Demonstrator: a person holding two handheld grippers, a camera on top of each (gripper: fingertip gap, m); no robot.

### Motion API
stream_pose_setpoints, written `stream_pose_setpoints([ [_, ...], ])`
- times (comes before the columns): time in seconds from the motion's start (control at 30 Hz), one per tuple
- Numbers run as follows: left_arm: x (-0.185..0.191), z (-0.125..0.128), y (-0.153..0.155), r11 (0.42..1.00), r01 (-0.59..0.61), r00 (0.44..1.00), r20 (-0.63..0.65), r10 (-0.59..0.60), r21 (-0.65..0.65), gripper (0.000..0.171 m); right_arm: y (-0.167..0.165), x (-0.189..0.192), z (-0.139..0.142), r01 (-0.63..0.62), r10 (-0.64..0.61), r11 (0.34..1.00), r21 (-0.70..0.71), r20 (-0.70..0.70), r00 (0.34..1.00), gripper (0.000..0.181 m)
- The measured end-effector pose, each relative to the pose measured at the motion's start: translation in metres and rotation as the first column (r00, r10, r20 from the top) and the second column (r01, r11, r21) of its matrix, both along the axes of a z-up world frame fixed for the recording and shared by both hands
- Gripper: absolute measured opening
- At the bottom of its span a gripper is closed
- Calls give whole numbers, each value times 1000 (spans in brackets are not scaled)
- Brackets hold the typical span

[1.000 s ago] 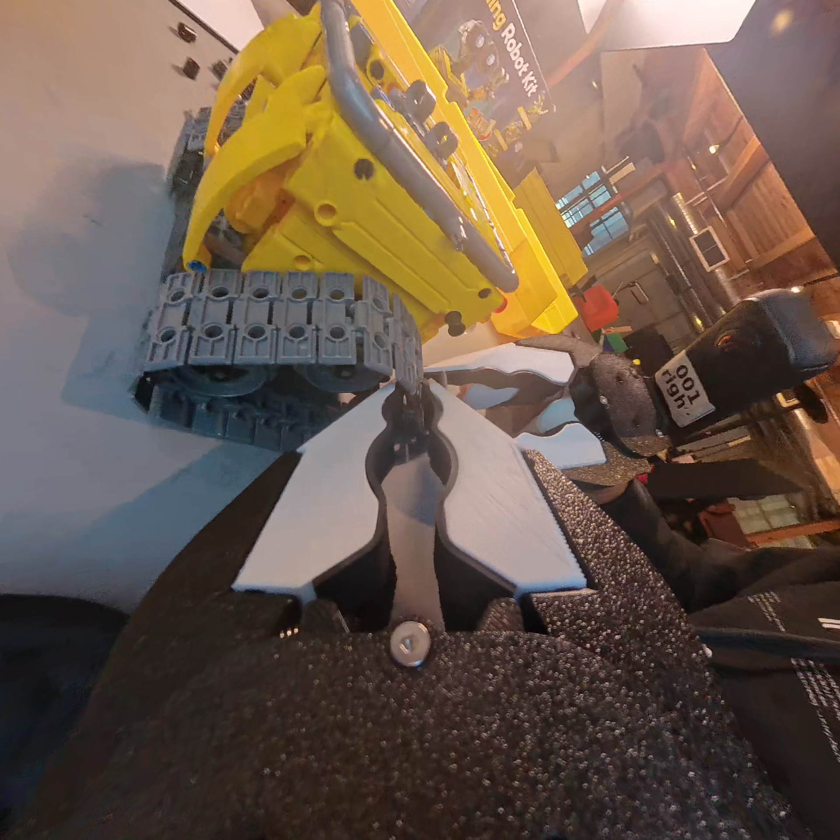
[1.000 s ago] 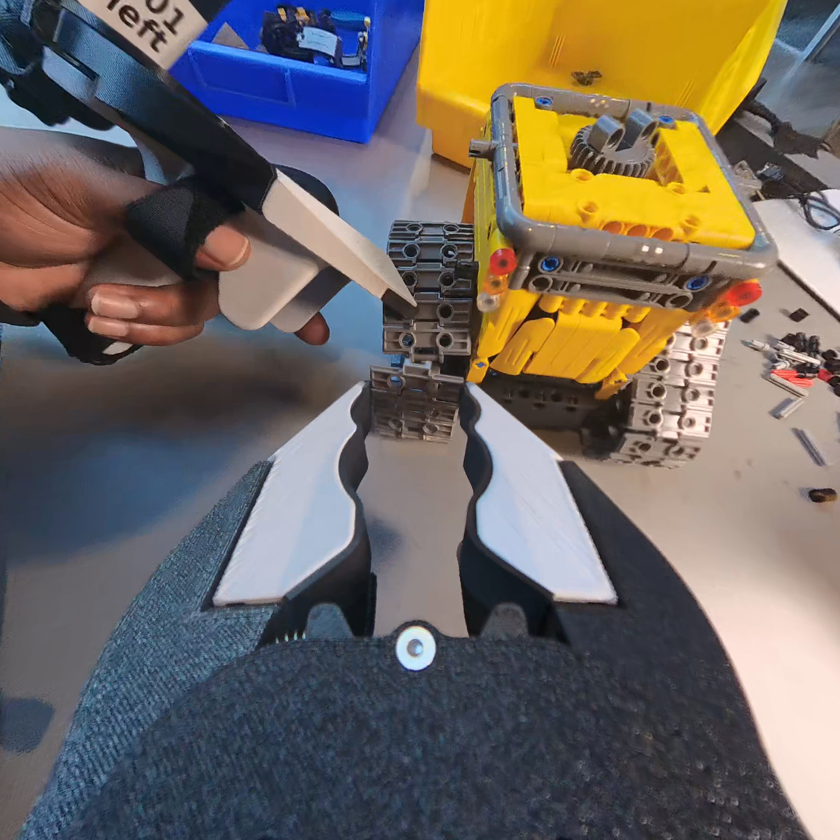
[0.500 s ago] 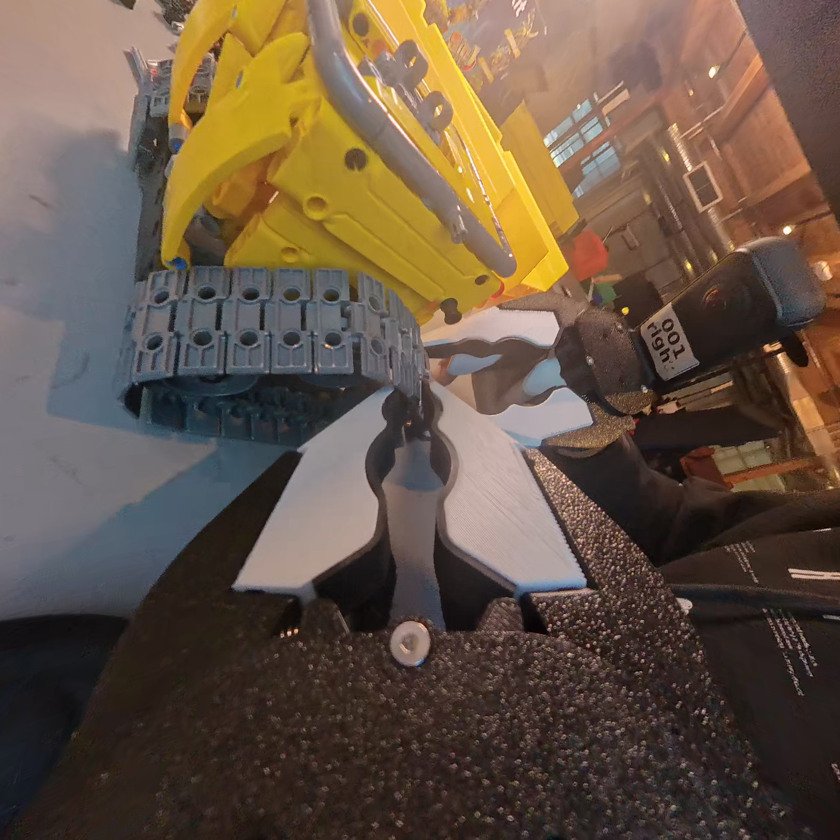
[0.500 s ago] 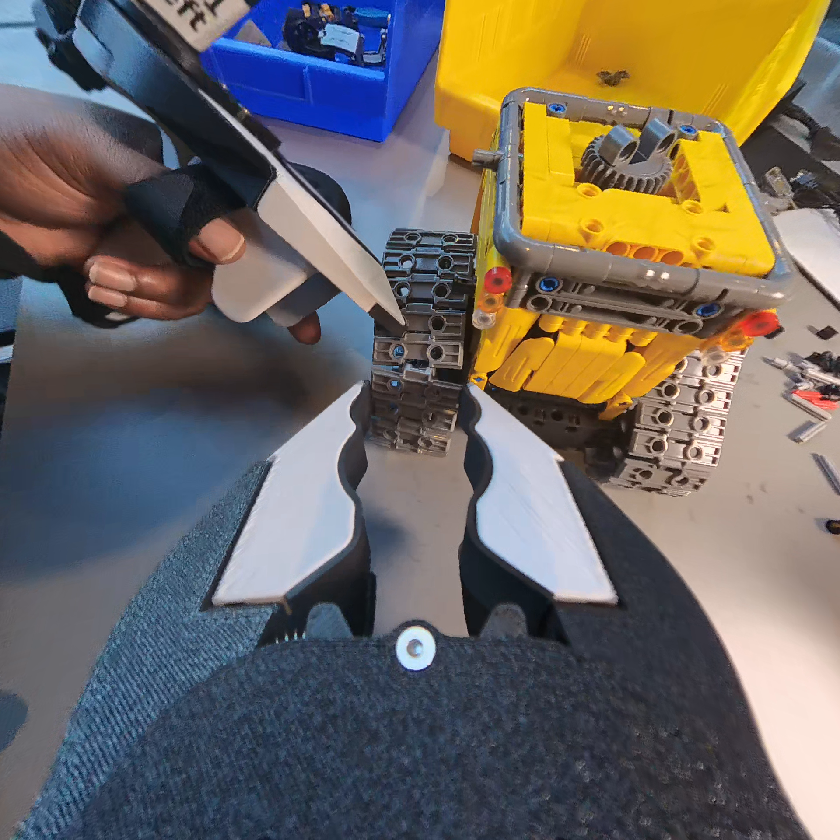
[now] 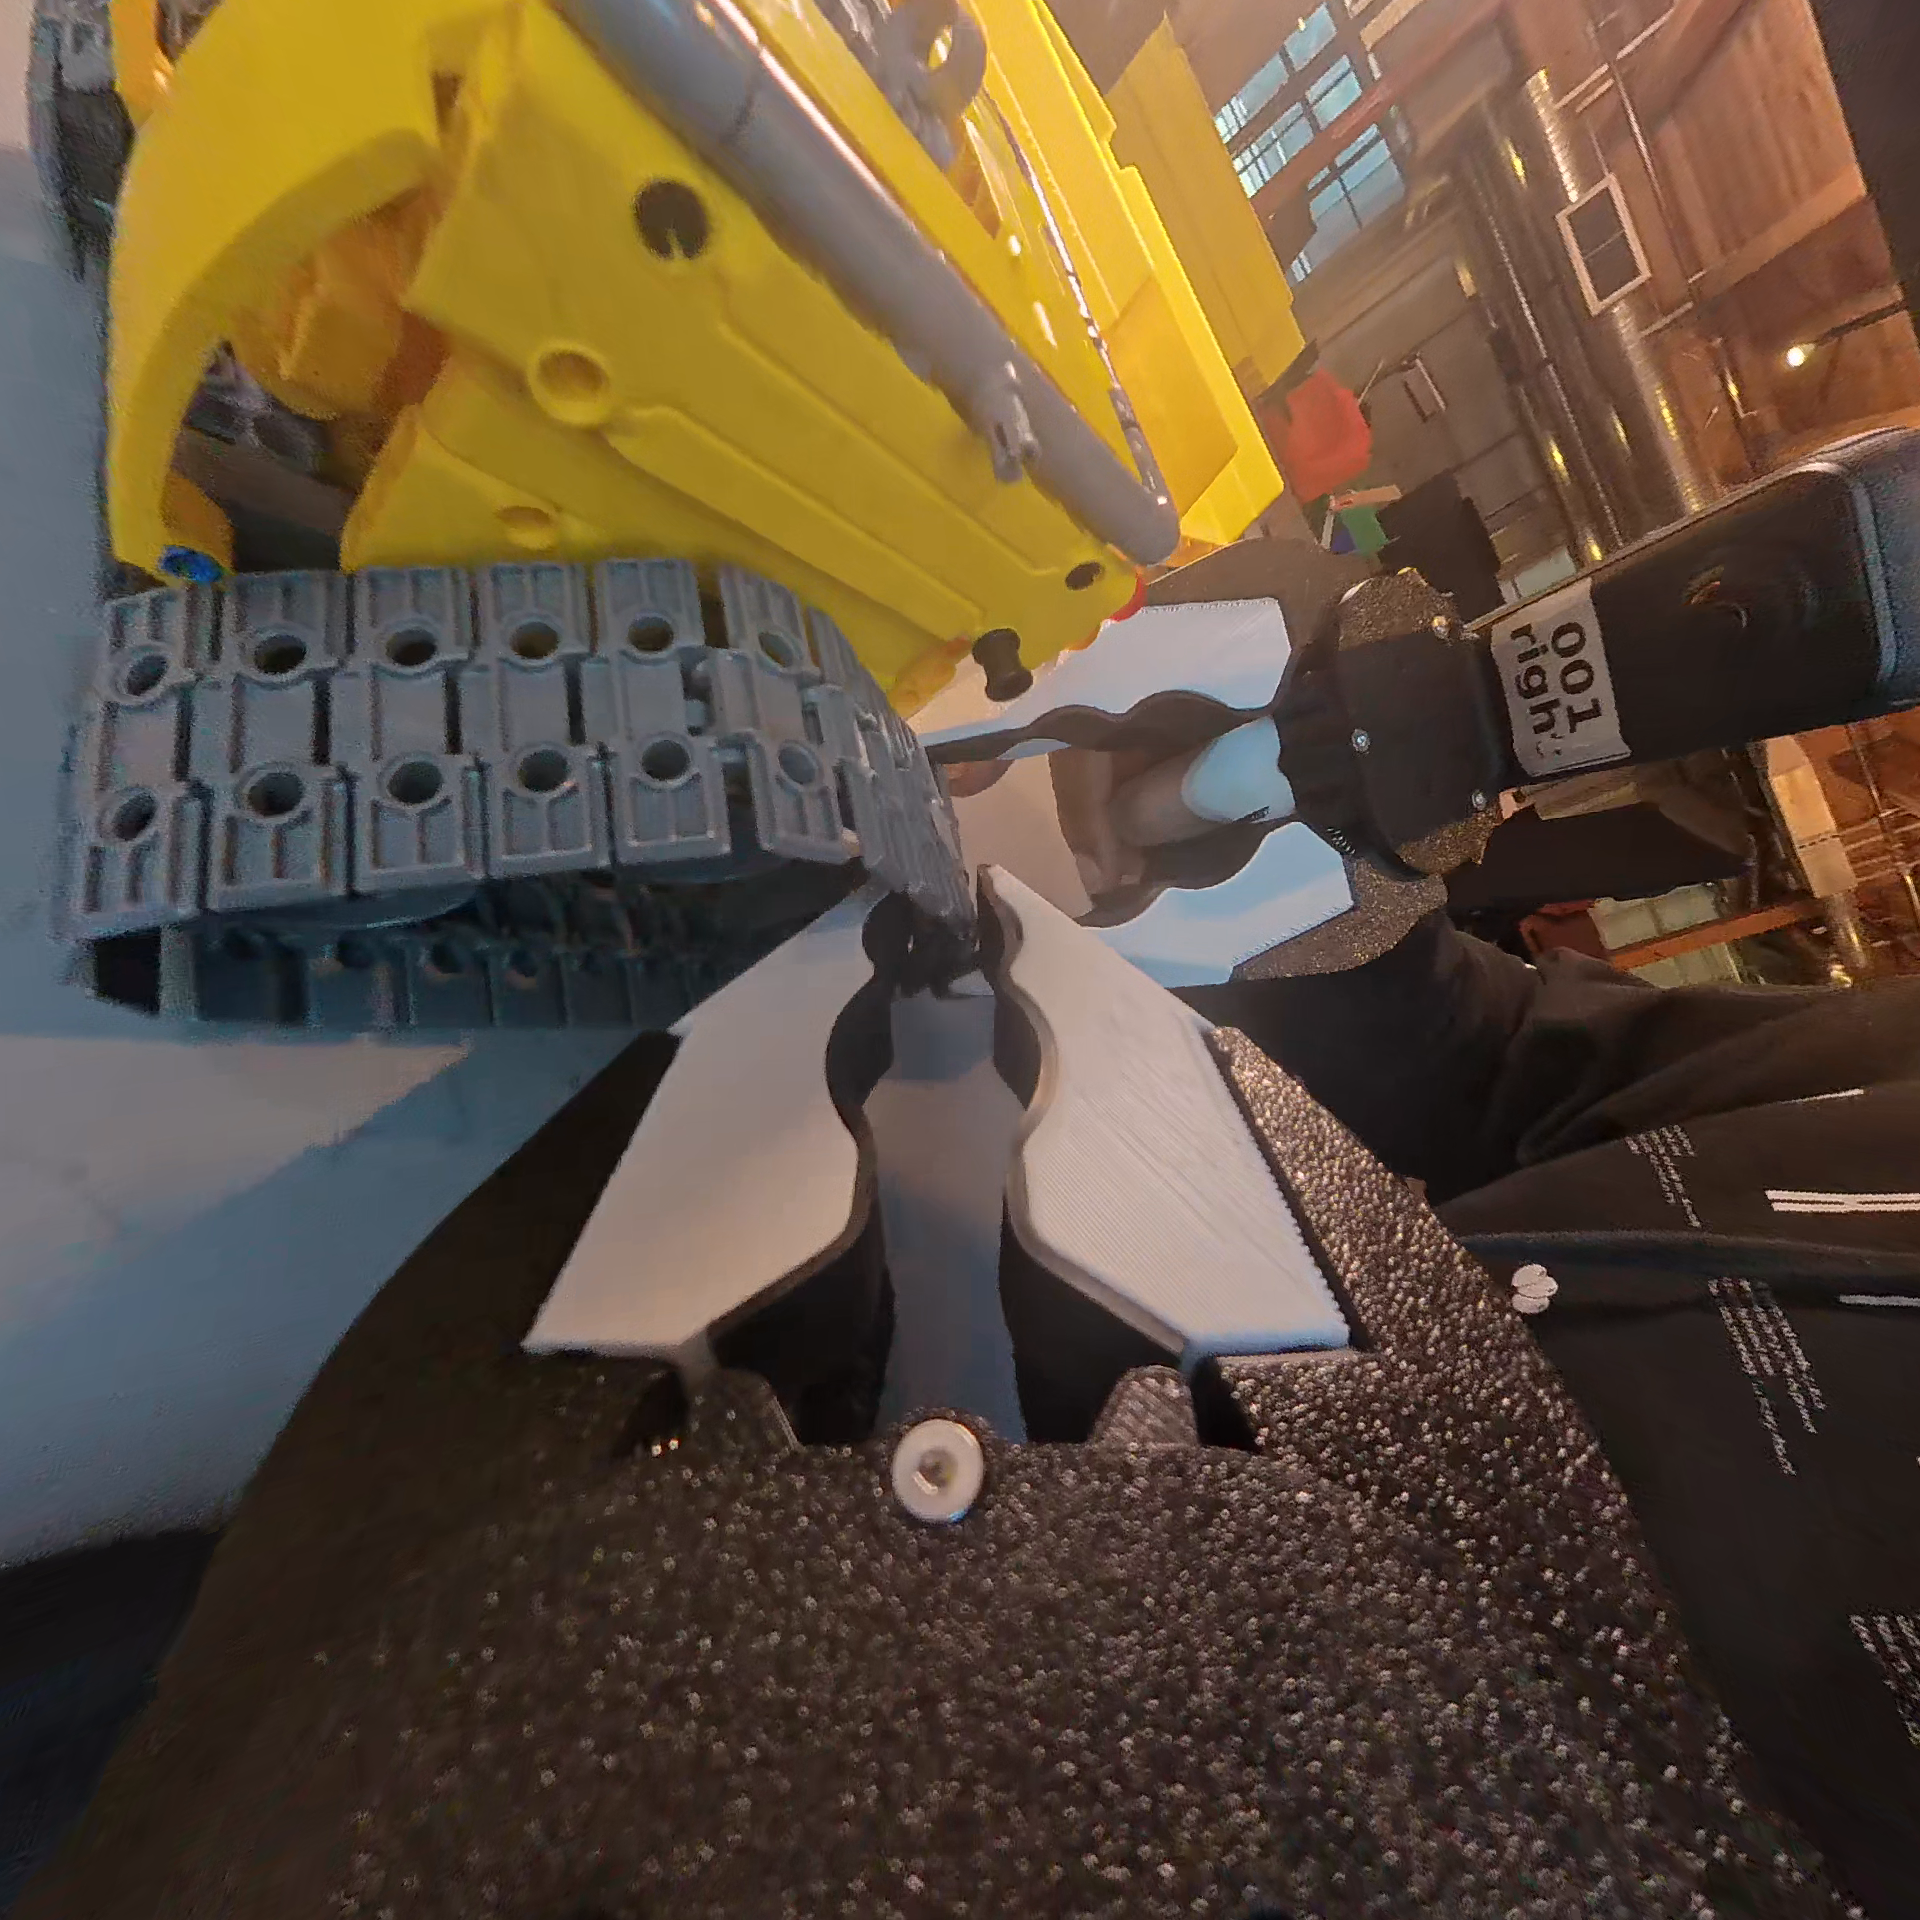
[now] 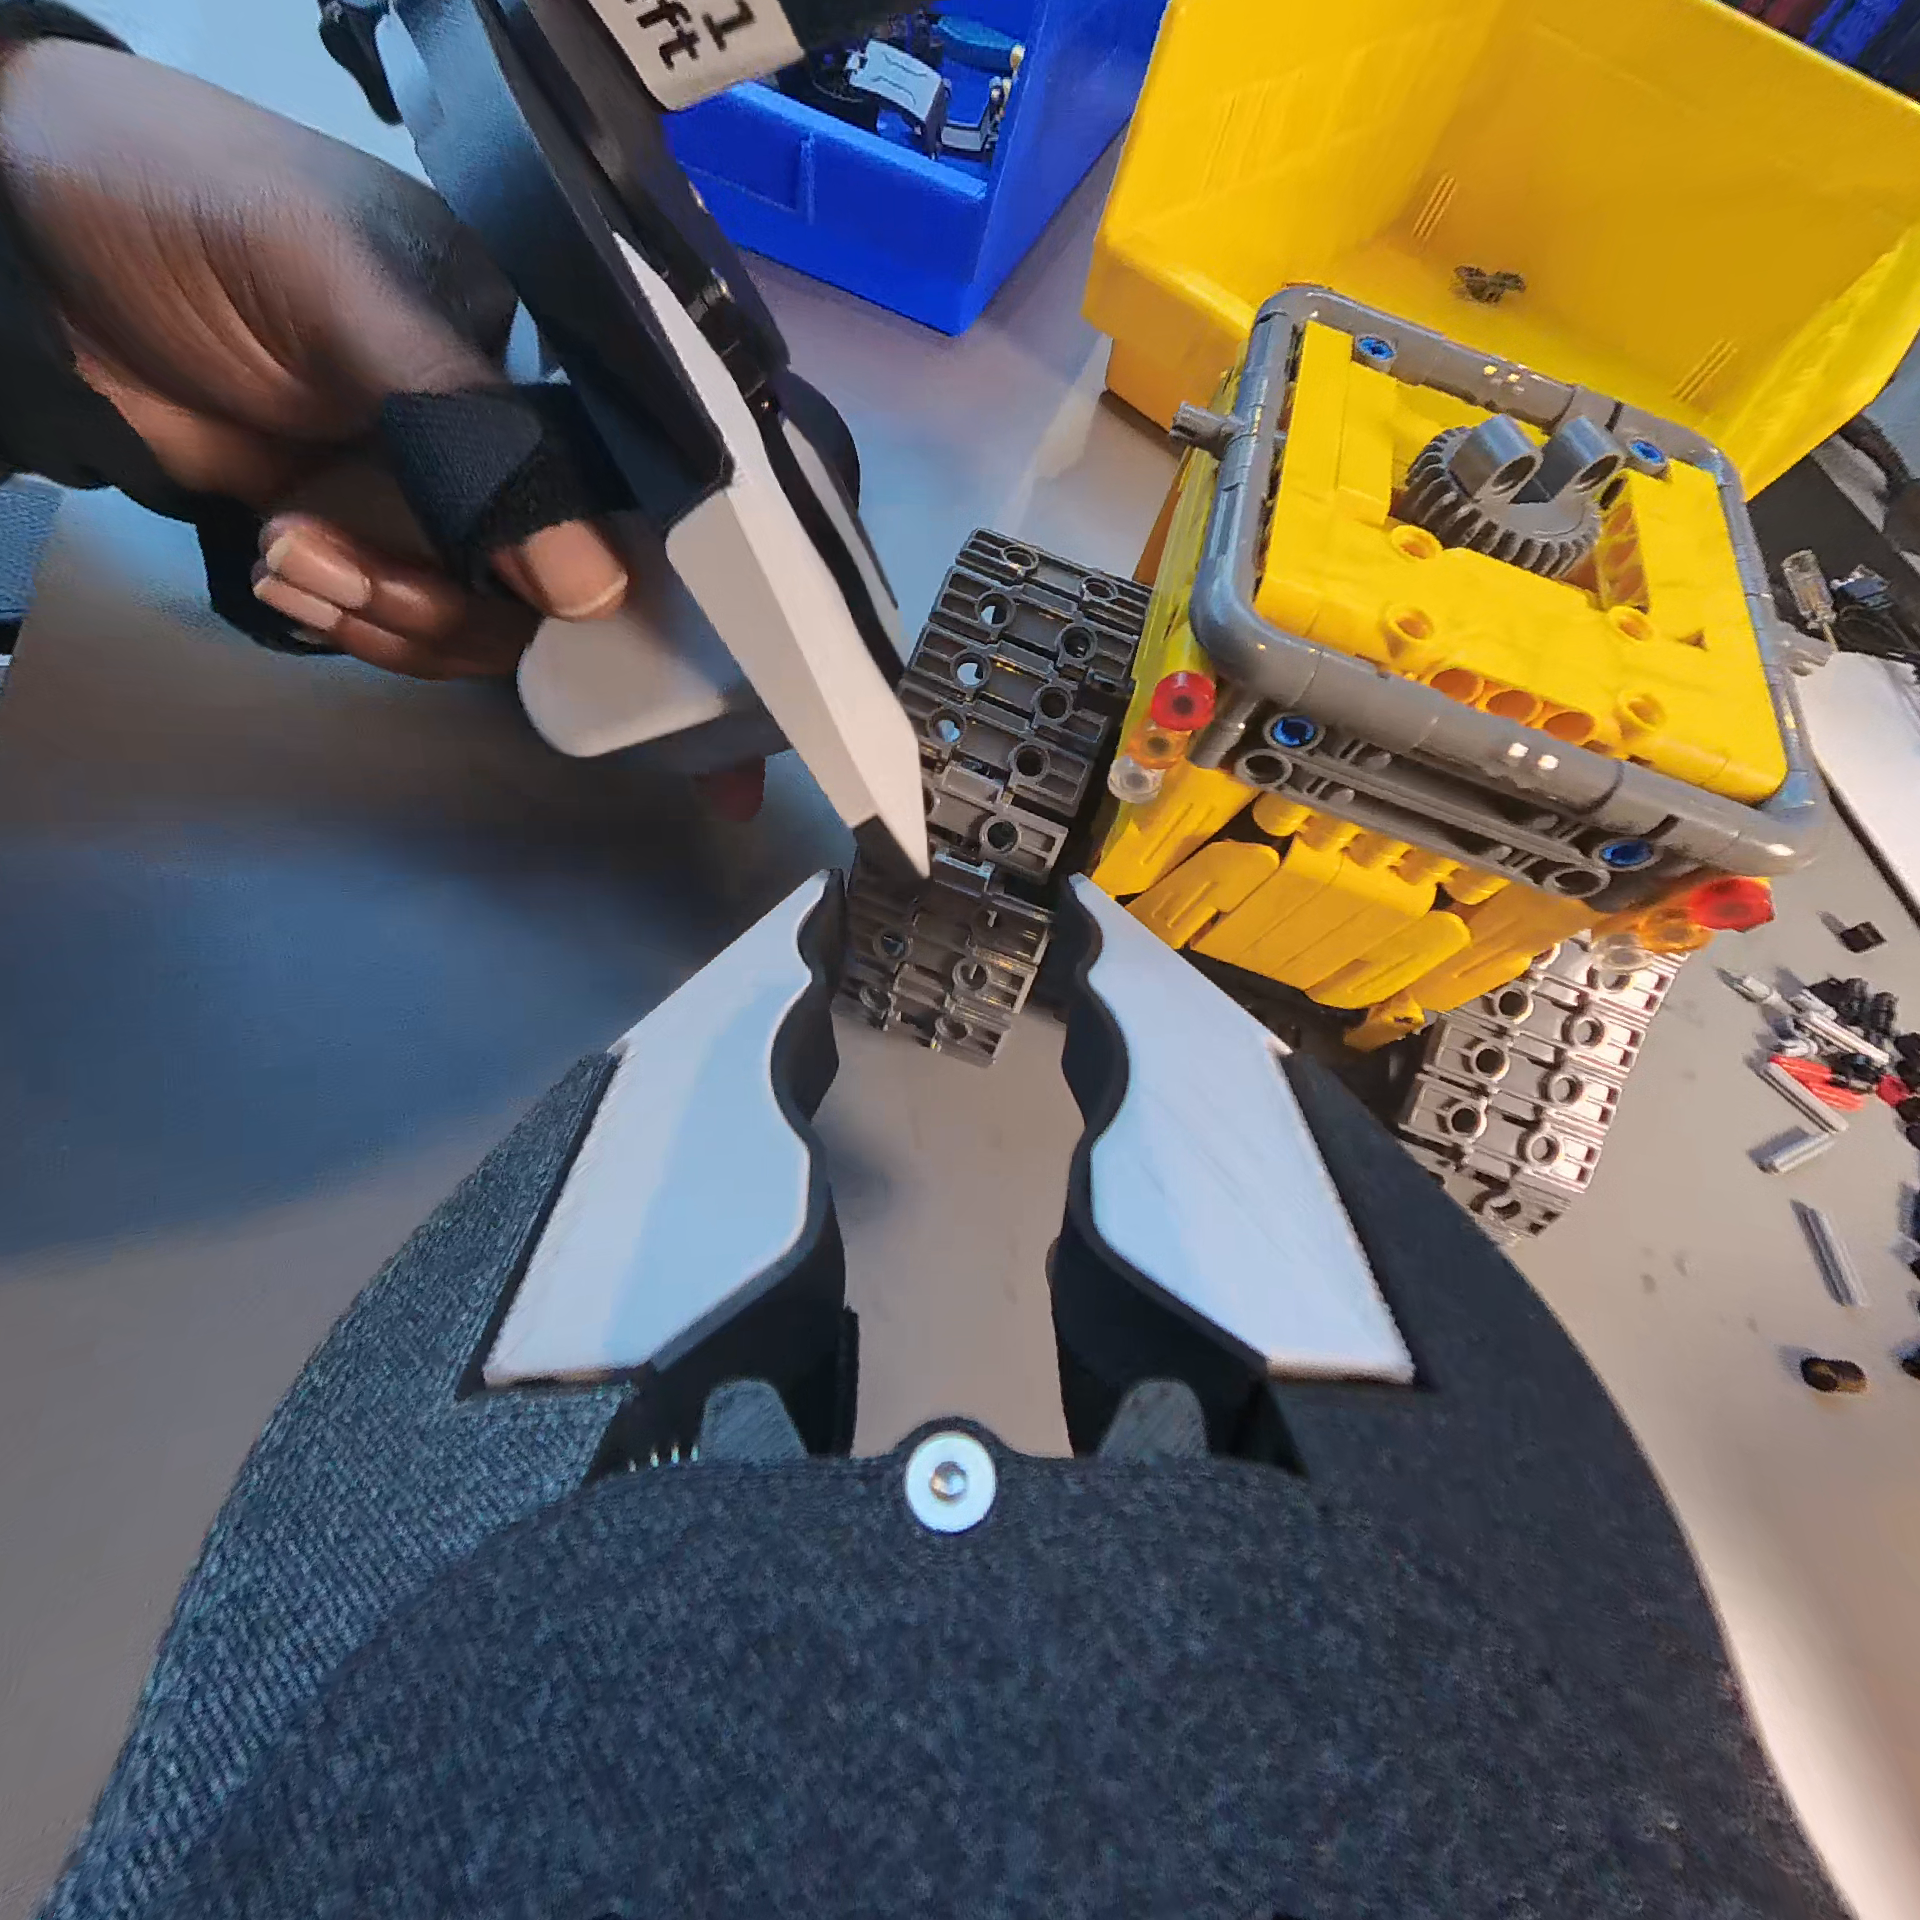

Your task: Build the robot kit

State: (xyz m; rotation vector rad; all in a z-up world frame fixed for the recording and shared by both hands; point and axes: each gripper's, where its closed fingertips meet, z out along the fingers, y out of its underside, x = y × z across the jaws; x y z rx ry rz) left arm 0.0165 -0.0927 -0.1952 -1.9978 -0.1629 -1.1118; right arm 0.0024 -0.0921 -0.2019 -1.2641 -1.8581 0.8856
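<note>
My left gripper (image 5: 935,925) pinches a link at the end of the grey track (image 6: 987,790) on the yellow tracked model (image 6: 1455,665); the contact itself is hidden. My right gripper (image 6: 951,914) is spread, straddling that track's end. Open table (image 6: 312,987) lies left of the model.

The tracked toy vehicle (image 6: 1455,727) stands on the table (image 6: 312,1039); behind it sit two bins (image 6: 1351,187), side by side, and loose small parts (image 6: 1829,1049) lie to its right
</note>
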Motion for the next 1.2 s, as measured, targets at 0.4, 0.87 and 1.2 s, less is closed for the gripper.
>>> stream_pose_setpoints([
  [0.4, -2, 4, -8, 1000, 24, 1000, -11, -24, -16, 34, -4, -5, 1, 3, -2, 1000, 13, -30, 1000, 40],
  [0.87, -24, 6, 0, 995, -102, 994, -24, 102, 15, 9, -4, -7, 1, 14, -14, 1000, 6, -52, 999, 40],
  [1.2, -22, 6, -8, 998, 62, 998, -5, -62, -32, 9, -9, -5, 2, -6, 7, 1000, 17, -80, 997, 40],
])
